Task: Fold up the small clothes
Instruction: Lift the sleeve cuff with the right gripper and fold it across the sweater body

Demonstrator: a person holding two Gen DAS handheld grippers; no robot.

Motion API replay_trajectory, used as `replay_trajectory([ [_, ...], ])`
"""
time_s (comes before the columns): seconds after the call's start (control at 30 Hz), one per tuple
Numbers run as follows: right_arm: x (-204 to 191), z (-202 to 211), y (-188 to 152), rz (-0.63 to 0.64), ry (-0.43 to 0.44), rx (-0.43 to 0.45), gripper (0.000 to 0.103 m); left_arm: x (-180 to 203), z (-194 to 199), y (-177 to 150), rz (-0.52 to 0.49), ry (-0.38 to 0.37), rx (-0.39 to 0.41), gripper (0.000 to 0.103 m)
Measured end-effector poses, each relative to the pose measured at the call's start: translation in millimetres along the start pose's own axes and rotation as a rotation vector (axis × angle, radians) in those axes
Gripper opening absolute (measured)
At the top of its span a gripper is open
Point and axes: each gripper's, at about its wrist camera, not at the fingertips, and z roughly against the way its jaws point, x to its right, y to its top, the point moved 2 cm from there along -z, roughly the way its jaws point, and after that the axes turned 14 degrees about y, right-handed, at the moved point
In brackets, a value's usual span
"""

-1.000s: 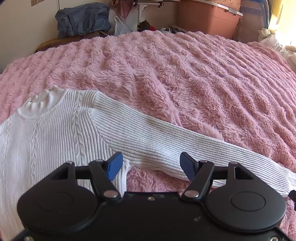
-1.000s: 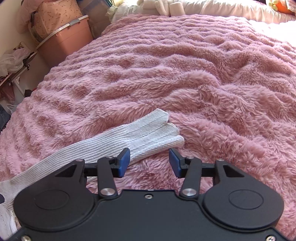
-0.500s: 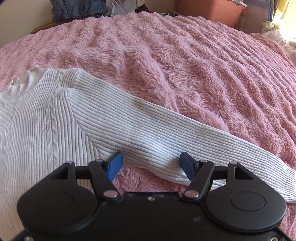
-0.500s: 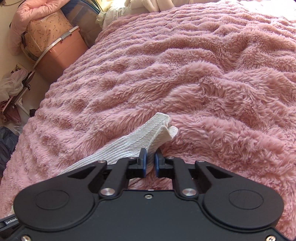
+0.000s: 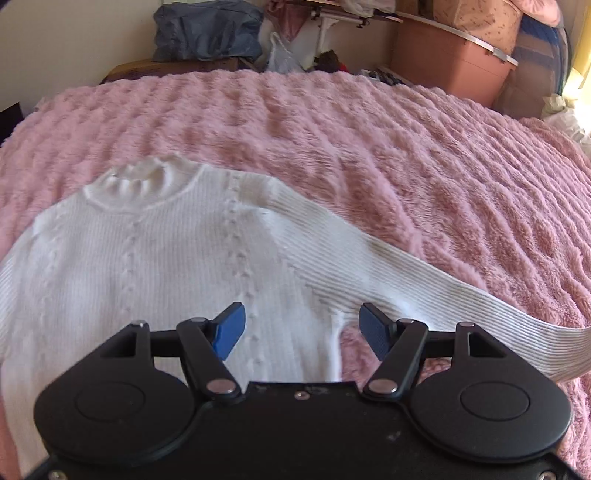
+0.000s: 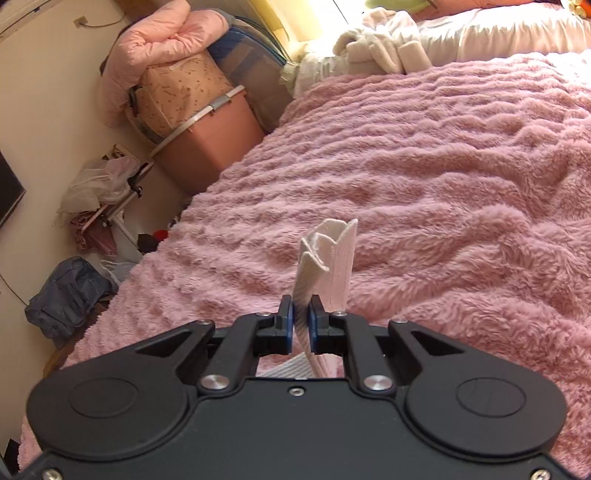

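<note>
A white ribbed sweater (image 5: 155, 266) lies flat on the pink fluffy blanket (image 5: 406, 155), collar toward the far side. Its sleeve (image 5: 424, 280) runs off to the right and lifts at the frame edge. My left gripper (image 5: 300, 326) hovers open over the sweater's armpit area, nothing between its blue pads. In the right wrist view my right gripper (image 6: 302, 325) is shut on the sleeve cuff (image 6: 328, 258), which stands up above the jaws, raised off the blanket (image 6: 443, 192).
Beyond the bed's far edge sit a pink storage box (image 6: 207, 147) with bedding stacked on it, a dark blue bag (image 5: 207, 29) and floor clutter (image 6: 103, 199). White folded cloths (image 6: 384, 48) lie at the blanket's far end.
My right gripper closed on the sleeve cuff and lifted it off the blanket. My left gripper, still open, shifted from the sleeve toward the sweater's body.
</note>
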Motion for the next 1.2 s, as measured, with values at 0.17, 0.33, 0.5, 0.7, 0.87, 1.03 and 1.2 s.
replay_trajectory([
  [0.17, -63.9, -7.1, -6.5, 0.021, 0.158, 0.009, 0.009, -73.2, 12.8, -22.3, 0.073, 0.074, -0.027, 0.072],
  [0.33, -138.9, -17.0, -36.4, 0.062, 0.325, -0.028, 0.009, -143.2, 22.8, -50.9, 0.156, 0.133, -0.052, 0.072],
  [0.5, -215.2, -32.2, -91.2, 0.112, 0.489, -0.114, 0.01, -200.8, 32.0, -82.8, 0.232, 0.181, -0.08, 0.072],
  [0.7, -280.0, -51.6, -176.0, 0.217, 0.642, -0.297, 0.01, -256.5, 38.8, -111.7, 0.301, 0.23, -0.084, 0.072],
  [0.87, -305.9, -65.4, -245.4, 0.275, 0.725, -0.457, 0.01, -285.2, 38.3, -129.2, 0.346, 0.259, -0.102, 0.072],
  [1.03, -329.9, -72.8, -303.2, 0.33, 0.815, -0.564, 0.01, -302.8, 41.9, -143.1, 0.372, 0.281, -0.108, 0.072],
  [1.2, -344.4, -73.2, -341.6, 0.355, 0.854, -0.669, 0.01, -318.9, 42.7, -153.1, 0.399, 0.316, -0.116, 0.072],
])
